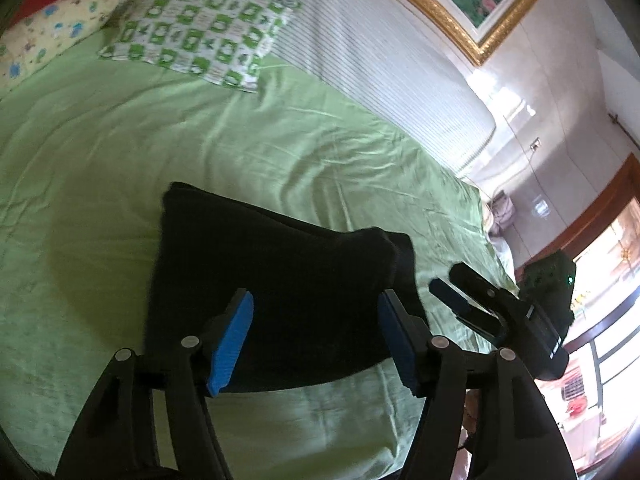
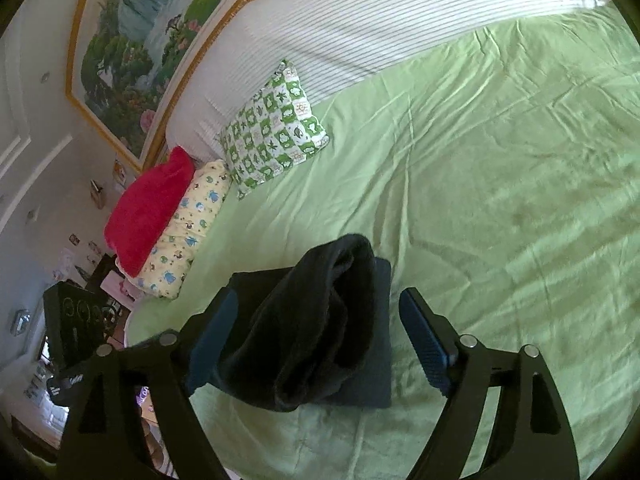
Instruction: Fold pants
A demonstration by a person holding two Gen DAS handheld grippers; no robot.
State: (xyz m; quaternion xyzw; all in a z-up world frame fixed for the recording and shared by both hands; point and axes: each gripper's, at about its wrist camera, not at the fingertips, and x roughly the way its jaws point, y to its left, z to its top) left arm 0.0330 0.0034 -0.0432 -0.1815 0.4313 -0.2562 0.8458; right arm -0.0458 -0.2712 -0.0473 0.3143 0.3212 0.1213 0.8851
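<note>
Left wrist view first: the left gripper (image 1: 316, 340) has its blue-padded jaws spread wide, nothing pinched between them. It hovers just above the near edge of the black pants (image 1: 276, 292), which lie folded into a flat, roughly rectangular bundle on the green bedsheet (image 1: 120, 168). Can't tell if the pads actually touch the fabric. The gripper points forward and down toward the bed. Off to the right, the right gripper (image 1: 454, 298) shows up side-on at the bundle's right edge, angled in toward the pants.

Right wrist view: the right gripper (image 2: 318, 340) is spread wide too, jaws either side of the pants (image 2: 316, 328) without clamping them. Here the top layer looks bunched and puffy over a flatter layer underneath, and the bundle's long axis runs away from the camera toward the pillows. A green-and-white checked pillow (image 2: 276, 128) and a red cushion (image 2: 146, 208) sit well beyond, by the striped headboard (image 2: 360, 28).
</note>
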